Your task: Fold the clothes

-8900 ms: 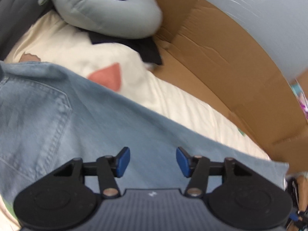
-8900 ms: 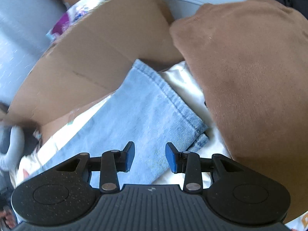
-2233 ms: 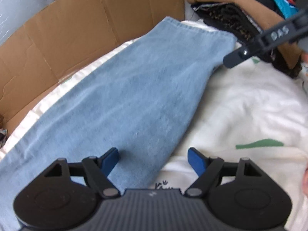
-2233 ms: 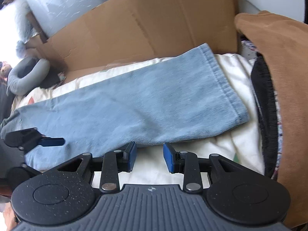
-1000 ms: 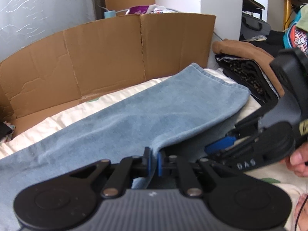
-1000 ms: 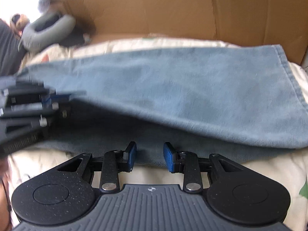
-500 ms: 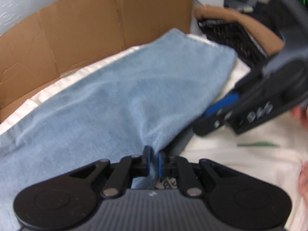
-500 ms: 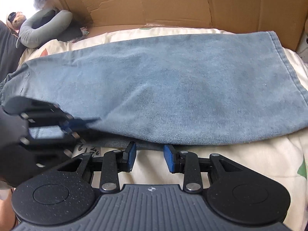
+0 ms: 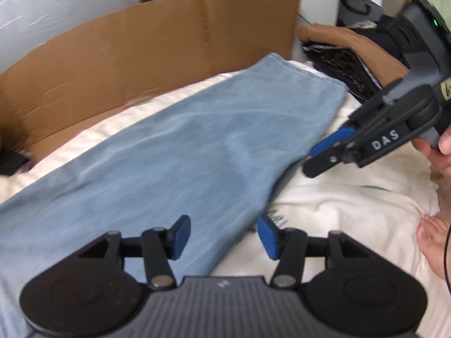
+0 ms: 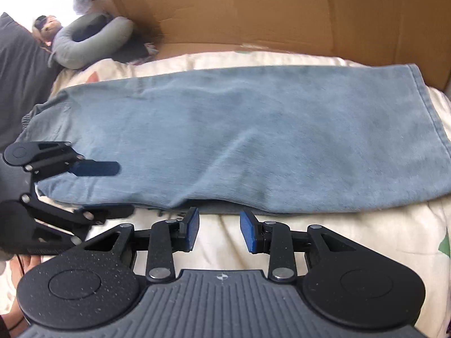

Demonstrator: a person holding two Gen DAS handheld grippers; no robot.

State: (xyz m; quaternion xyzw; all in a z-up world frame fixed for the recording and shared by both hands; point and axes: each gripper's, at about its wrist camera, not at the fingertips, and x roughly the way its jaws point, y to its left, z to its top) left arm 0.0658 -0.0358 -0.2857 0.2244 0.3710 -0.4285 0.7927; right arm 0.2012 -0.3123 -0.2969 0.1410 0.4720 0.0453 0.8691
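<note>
Light blue jeans (image 9: 180,152) lie flat on a cream bedsheet (image 9: 352,205), legs laid one over the other; they also show in the right wrist view (image 10: 253,140). My left gripper (image 9: 224,236) is open and empty over the jeans' near edge. It shows in the right wrist view (image 10: 104,188) at the left, one finger above the denim, one below its edge. My right gripper (image 10: 219,232) is open and empty just short of the jeans' near edge. It shows in the left wrist view (image 9: 329,152) beside the hem end.
A brown cardboard sheet (image 9: 141,48) stands behind the jeans. A brown garment over dark clothes (image 9: 346,53) lies at the right. A grey neck pillow (image 10: 93,42) and dark cloth lie at the far left. A bare foot (image 9: 437,242) rests on the sheet.
My left gripper has opened and let go of the jeans' edge, which now lies flat. My right gripper has drawn back slightly from the jeans.
</note>
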